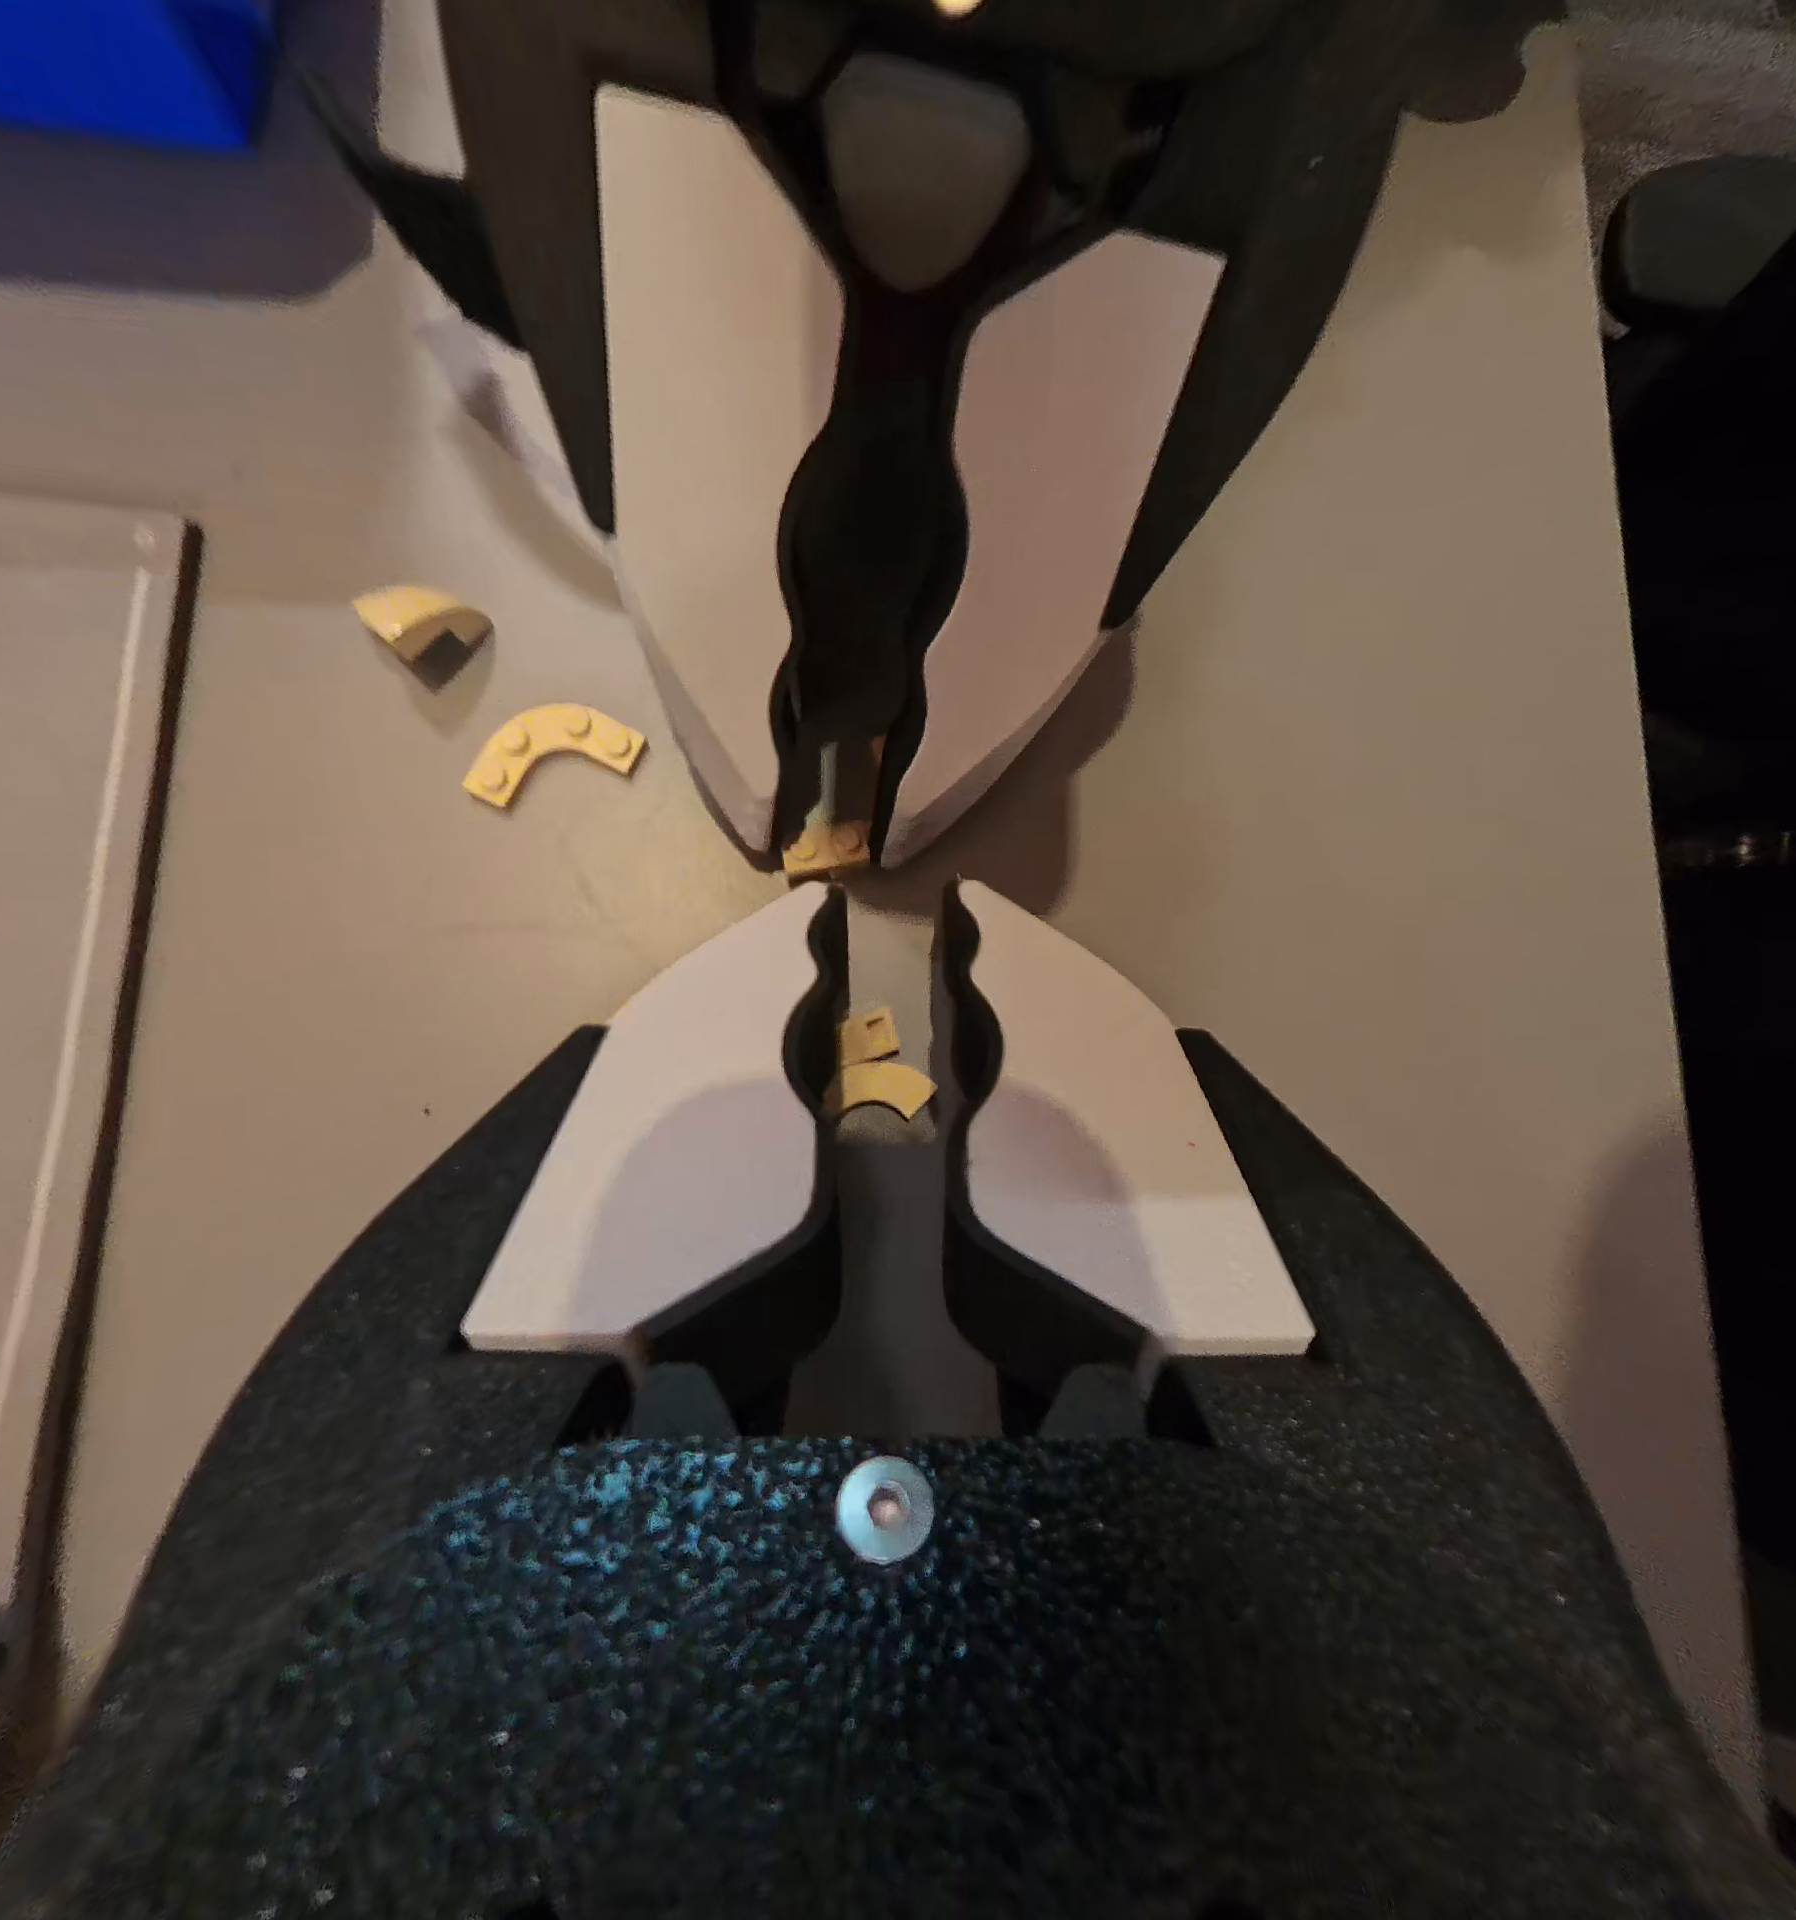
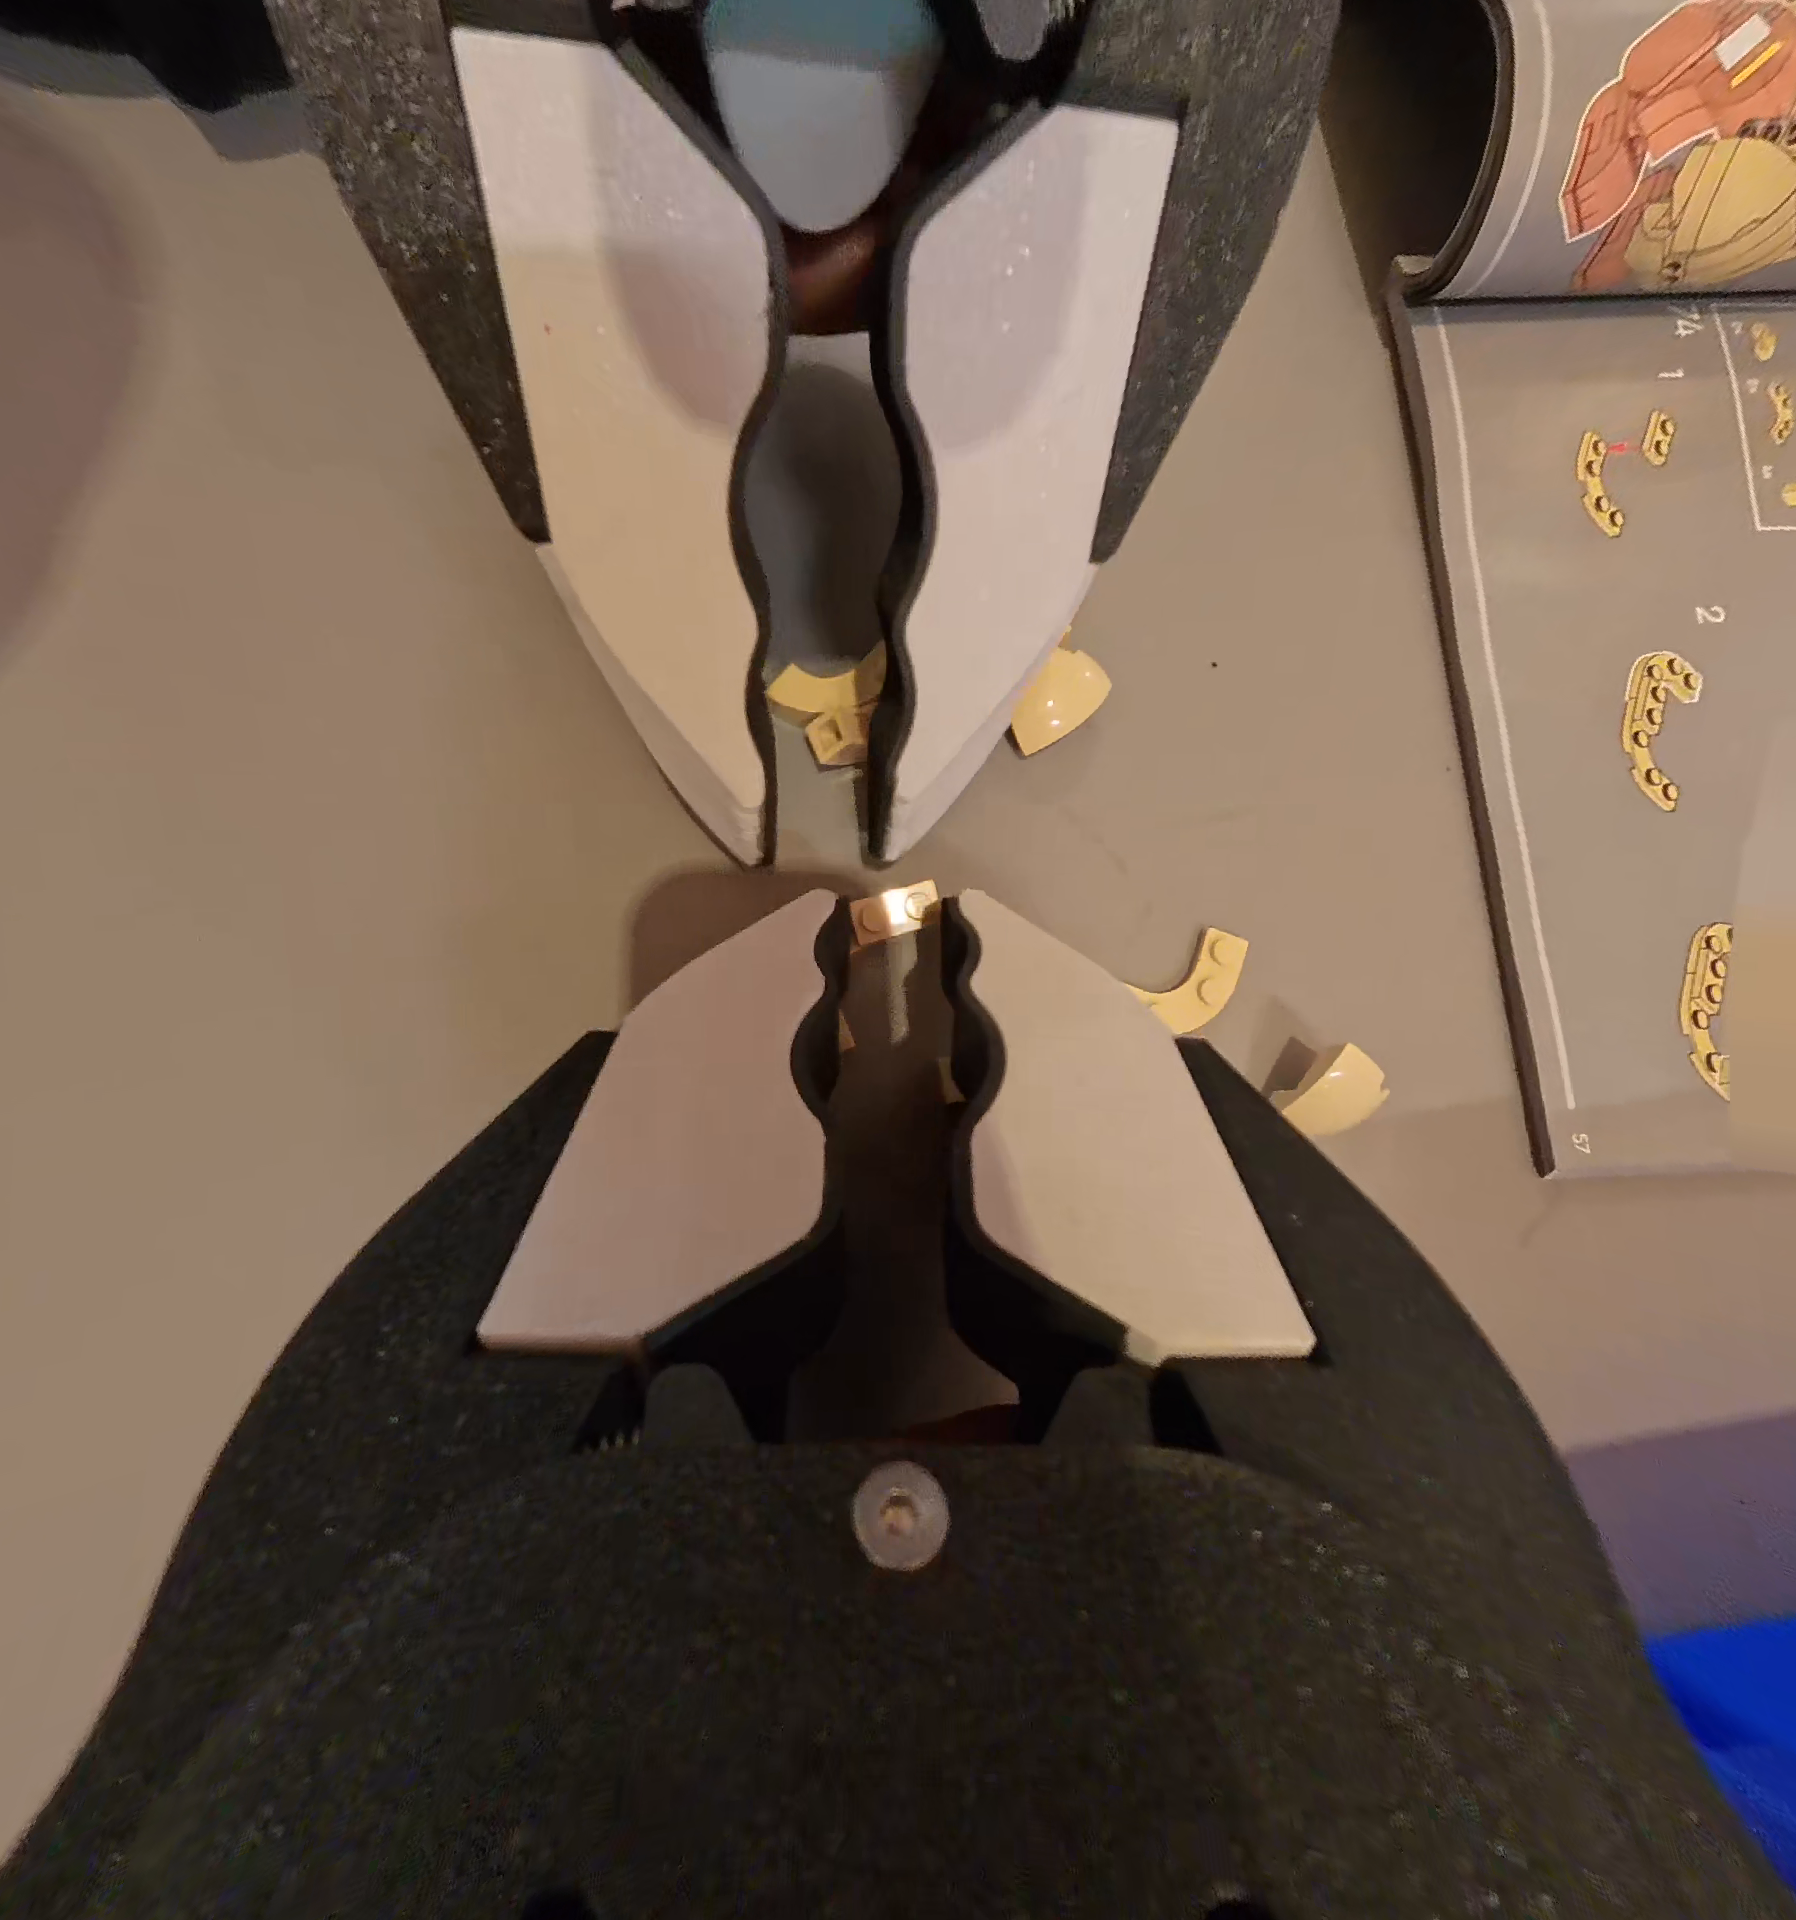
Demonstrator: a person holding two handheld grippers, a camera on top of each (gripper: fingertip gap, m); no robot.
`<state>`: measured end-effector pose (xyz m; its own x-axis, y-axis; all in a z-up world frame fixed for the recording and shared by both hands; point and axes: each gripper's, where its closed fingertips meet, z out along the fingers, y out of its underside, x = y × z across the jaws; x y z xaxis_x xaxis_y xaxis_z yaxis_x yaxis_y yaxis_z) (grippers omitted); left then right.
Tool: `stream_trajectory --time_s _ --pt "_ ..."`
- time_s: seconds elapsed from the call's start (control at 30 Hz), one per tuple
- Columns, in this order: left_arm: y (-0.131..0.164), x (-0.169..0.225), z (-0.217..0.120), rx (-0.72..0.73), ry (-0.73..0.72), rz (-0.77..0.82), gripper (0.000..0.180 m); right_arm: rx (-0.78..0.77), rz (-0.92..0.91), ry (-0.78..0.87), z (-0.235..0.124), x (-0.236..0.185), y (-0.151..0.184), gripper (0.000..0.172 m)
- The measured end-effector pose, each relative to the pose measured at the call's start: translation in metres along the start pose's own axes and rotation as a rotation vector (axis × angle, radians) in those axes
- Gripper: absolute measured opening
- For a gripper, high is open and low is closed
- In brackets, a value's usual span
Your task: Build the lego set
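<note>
My right gripper [image 2: 896, 906] is shut on a small tan two-stud plate [image 2: 892, 916], held across its fingertips just above the grey table [image 2: 302, 831]. The left wrist view shows that gripper [image 1: 828, 844] and the plate [image 1: 826, 850] from the opposite side. My left gripper [image 1: 896, 896] faces it tip to tip, with its jaws a little apart and nothing between the tips. It also shows in the right wrist view [image 2: 816, 844]. Farther back, the gap between its fingers shows a tan curved piece [image 1: 881, 1091] and a small tan piece [image 1: 863, 1034].
Loose tan pieces lie on the table: a curved studded plate [image 1: 553, 761] [image 2: 1200, 982], a domed piece [image 1: 421, 634] [image 2: 1330, 1086], and another dome [image 2: 1060, 707] beside my left finger. An open instruction booklet [image 2: 1600, 727] lies at one side. A blue bin [image 2: 1767, 1745] is at the edge. Left and right tips are no more than a few centimetres apart.
</note>
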<state>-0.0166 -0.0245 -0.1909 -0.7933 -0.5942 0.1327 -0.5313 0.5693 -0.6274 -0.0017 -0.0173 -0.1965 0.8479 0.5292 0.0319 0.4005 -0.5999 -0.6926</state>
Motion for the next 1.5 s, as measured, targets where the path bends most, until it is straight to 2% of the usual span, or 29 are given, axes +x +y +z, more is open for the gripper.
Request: stream_trajectory --time_s 0.23,0.47,0.73,0.97,1.13,1.5 --pt "-0.004 -0.003 0.001 0.031 -0.134 0.424 0.013 -0.006 -0.010 -0.021 -0.001 -0.004 0.001 0.016" --pt "-0.004 0.002 0.011 0.009 -0.124 0.628 0.012 -0.010 -0.049 -0.059 0.000 -0.011 0.001 0.016" --pt "-0.005 0.002 0.014 -0.035 -0.073 0.619 0.011 -0.009 -0.067 -0.076 -0.003 -0.011 0.005 0.017" --pt "-0.005 0.001 0.015 -0.023 -0.089 0.613 0.006 -0.025 -0.135 -0.079 -0.017 -0.017 0.016 0.017" --pt "-0.005 0.000 0.015 -0.023 -0.115 0.657 0.006 -0.056 -0.171 -0.062 -0.013 -0.015 0.019 0.016" --pt "-0.005 -0.001 0.015 -0.034 -0.171 0.740 0.008 -0.083 -0.073 -0.095 -0.009 -0.018 0.016 0.008"
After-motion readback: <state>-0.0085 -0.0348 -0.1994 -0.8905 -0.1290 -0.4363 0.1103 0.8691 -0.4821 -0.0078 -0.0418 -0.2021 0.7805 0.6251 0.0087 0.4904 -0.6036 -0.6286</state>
